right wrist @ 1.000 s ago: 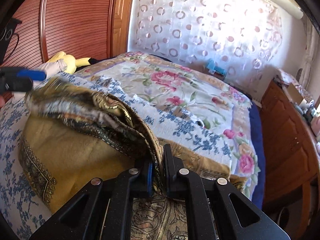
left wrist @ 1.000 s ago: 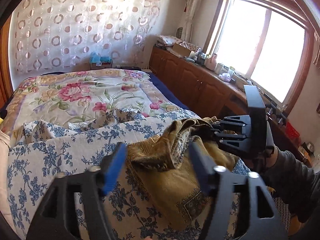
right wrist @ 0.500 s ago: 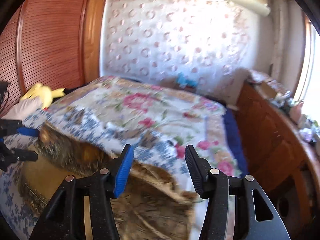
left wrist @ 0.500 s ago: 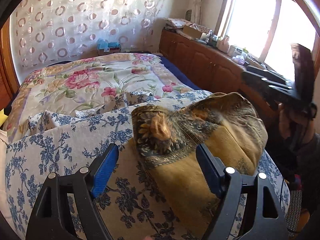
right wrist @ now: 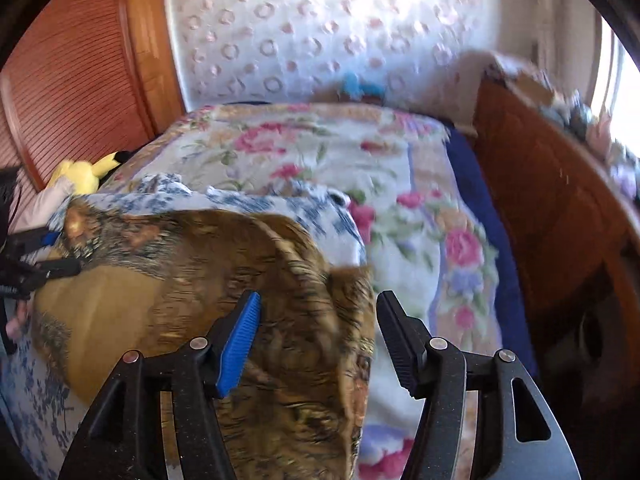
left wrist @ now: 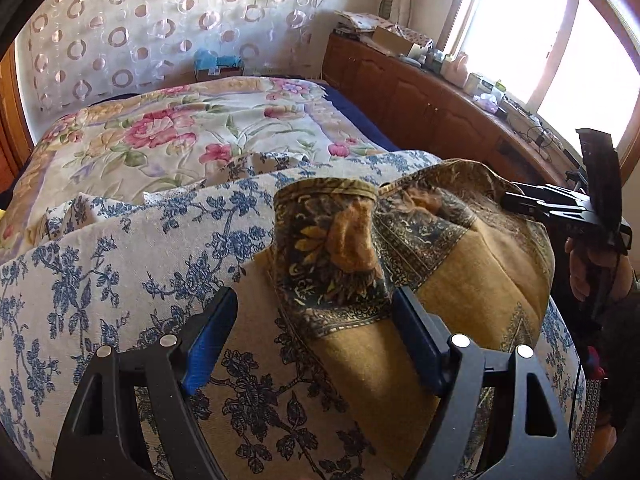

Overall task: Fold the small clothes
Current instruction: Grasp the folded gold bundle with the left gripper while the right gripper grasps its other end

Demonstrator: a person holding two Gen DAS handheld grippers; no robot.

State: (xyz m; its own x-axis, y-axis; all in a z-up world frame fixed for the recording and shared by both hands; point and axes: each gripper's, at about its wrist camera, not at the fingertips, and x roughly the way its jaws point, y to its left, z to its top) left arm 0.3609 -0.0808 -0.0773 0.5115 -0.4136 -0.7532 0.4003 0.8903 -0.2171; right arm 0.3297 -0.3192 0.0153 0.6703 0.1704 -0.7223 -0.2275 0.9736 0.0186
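Observation:
A mustard-yellow garment with dark patterned borders (left wrist: 460,276) lies on the blue-flowered sheet, its patterned flap folded over toward the left. My left gripper (left wrist: 312,320) hangs open just above the garment's near left corner, and its blue pads touch nothing. The right gripper (left wrist: 516,202) shows at the garment's far right edge, held by a hand. In the right wrist view the right gripper (right wrist: 320,320) has its jaws opening. The garment (right wrist: 280,280) lies below and between them, free of the pads. The left gripper (right wrist: 48,266) appears at the left edge.
The blue-flowered sheet (left wrist: 120,272) covers the near bed, with a pink floral bedspread (left wrist: 180,136) beyond. A wooden cabinet (left wrist: 420,96) with clutter runs along the right under a bright window. A yellow plush toy (right wrist: 80,172) lies by the wooden headboard (right wrist: 72,72).
The right gripper let go of the garment's raised fold and drew back to the right. The fold dropped flat onto the garment. My left gripper sank closer to the cloth.

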